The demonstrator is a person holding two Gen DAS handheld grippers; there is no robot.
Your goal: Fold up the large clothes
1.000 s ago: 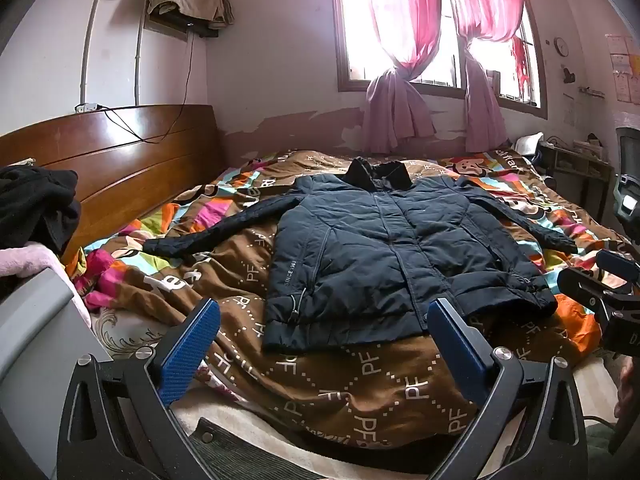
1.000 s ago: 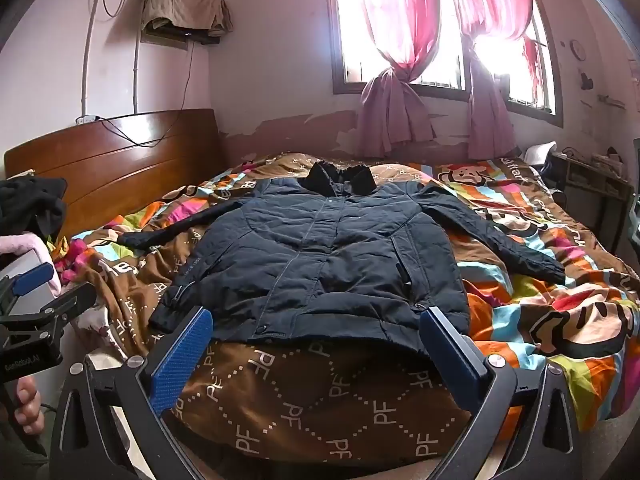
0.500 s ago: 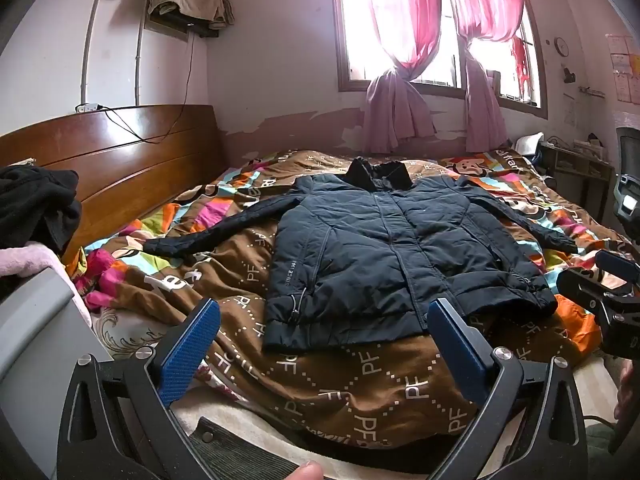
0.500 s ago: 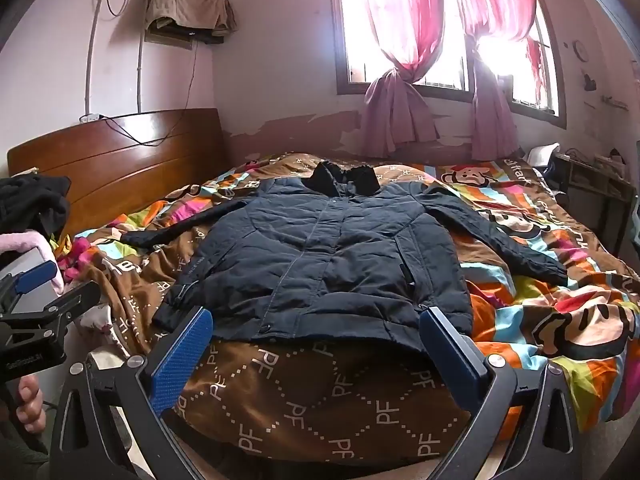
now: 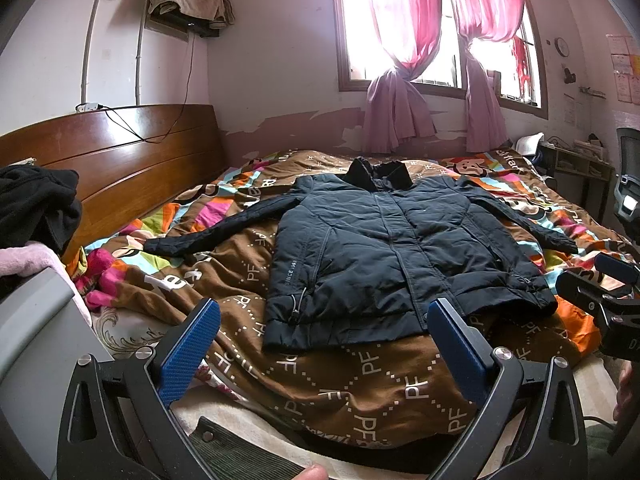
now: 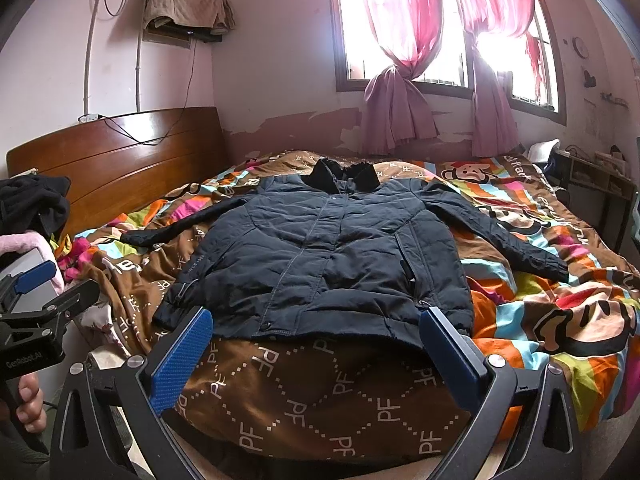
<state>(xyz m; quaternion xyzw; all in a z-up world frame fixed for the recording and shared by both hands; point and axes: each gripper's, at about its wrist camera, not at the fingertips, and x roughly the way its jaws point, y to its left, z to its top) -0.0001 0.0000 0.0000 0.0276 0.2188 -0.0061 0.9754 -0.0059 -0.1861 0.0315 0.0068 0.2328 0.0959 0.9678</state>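
Observation:
A dark navy padded jacket (image 5: 384,252) (image 6: 320,256) lies flat and face up on the bed, collar toward the window, both sleeves spread out to the sides. My left gripper (image 5: 324,316) hovers open in front of the jacket's hem, its blue pads (image 5: 188,352) wide apart and holding nothing. My right gripper (image 6: 316,324) is likewise open just short of the hem, nothing between its pads (image 6: 452,356). Each gripper shows at the edge of the other's view, held by a hand (image 6: 28,404).
A colourful patterned quilt (image 5: 360,372) covers the bed. A wooden headboard (image 5: 120,156) runs along the left, with dark and pink clothes (image 5: 32,216) piled beside it. Pink curtains (image 5: 404,60) hang at the far window. A desk (image 5: 576,164) and chair stand at right.
Both views have barely shifted; the right gripper has drifted slightly to the right. The jacket lies as before and both grippers stay open.

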